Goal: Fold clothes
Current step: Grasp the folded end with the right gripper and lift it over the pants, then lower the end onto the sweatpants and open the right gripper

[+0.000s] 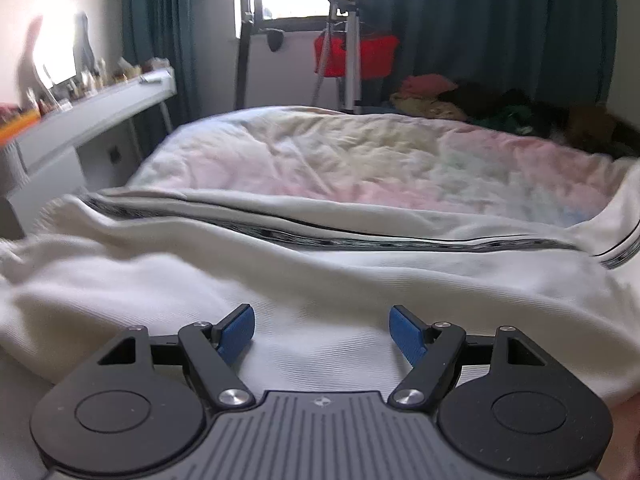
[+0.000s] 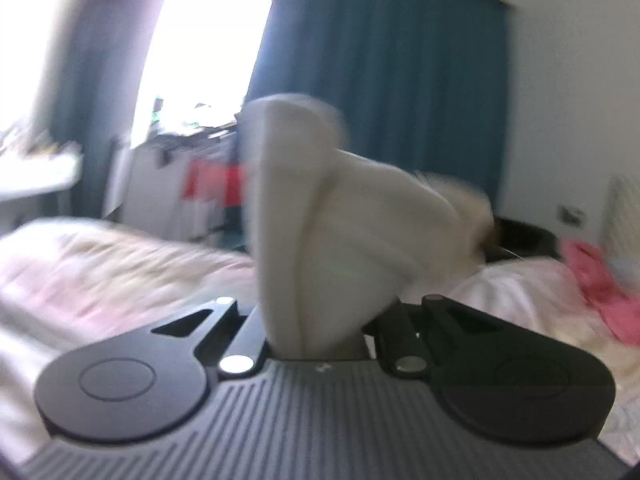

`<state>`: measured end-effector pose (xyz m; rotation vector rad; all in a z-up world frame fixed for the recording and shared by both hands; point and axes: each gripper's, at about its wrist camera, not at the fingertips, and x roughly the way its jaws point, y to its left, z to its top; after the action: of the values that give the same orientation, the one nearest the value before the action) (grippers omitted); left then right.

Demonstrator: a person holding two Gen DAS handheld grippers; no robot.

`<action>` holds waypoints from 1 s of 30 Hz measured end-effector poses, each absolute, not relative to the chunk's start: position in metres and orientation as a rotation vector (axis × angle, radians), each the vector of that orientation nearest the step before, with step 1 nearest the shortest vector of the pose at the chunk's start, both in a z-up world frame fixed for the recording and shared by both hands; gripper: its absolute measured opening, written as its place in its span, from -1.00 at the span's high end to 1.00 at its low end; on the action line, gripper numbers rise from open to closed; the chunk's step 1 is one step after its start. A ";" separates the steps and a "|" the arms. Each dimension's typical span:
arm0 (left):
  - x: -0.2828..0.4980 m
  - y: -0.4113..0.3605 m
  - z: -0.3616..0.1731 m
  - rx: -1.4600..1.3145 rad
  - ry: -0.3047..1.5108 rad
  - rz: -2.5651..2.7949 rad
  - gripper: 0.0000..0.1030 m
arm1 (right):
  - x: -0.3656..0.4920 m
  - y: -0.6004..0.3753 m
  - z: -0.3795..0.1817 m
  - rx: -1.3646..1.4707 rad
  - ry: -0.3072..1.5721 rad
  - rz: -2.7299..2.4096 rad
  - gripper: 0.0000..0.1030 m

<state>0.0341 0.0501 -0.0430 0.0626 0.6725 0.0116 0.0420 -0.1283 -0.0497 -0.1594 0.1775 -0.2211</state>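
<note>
A cream-white garment (image 1: 280, 280) with a dark striped band lies spread across the near part of the bed. My left gripper (image 1: 322, 322) hovers just over it, open, with its blue pads (image 1: 238, 328) wide apart and nothing between them. In the blurred right wrist view my right gripper (image 2: 320, 332) is shut on a bunched fold of the same cream-white garment (image 2: 320, 220), which stands up out of the jaws and is lifted above the bed. Its fingertips are hidden by the cloth.
The bed carries a pale pink and cream quilt (image 1: 360, 152). A white desk (image 1: 92, 112) with small items stands at the left. A pile of clothes (image 1: 480, 104) and a red bag on a stand (image 1: 356, 56) lie beyond the bed. A pink cloth (image 2: 600, 284) rests at the right.
</note>
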 end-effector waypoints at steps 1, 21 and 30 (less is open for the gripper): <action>0.032 0.054 -0.039 0.048 0.658 0.015 -0.51 | 0.043 -0.108 -0.060 -0.192 0.202 -0.178 0.77; 0.042 0.104 -0.023 -0.250 0.628 -0.037 -0.54 | 0.027 0.025 -0.122 -0.459 0.344 0.165 0.72; 0.040 0.097 -0.026 -0.286 0.621 -0.133 -0.54 | 0.020 -0.021 -0.084 -0.148 0.565 0.304 -0.45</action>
<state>0.0405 0.0966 -0.0258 -0.2863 0.6209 -0.1328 0.0200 -0.0211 -0.0835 -0.1481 0.5650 0.3044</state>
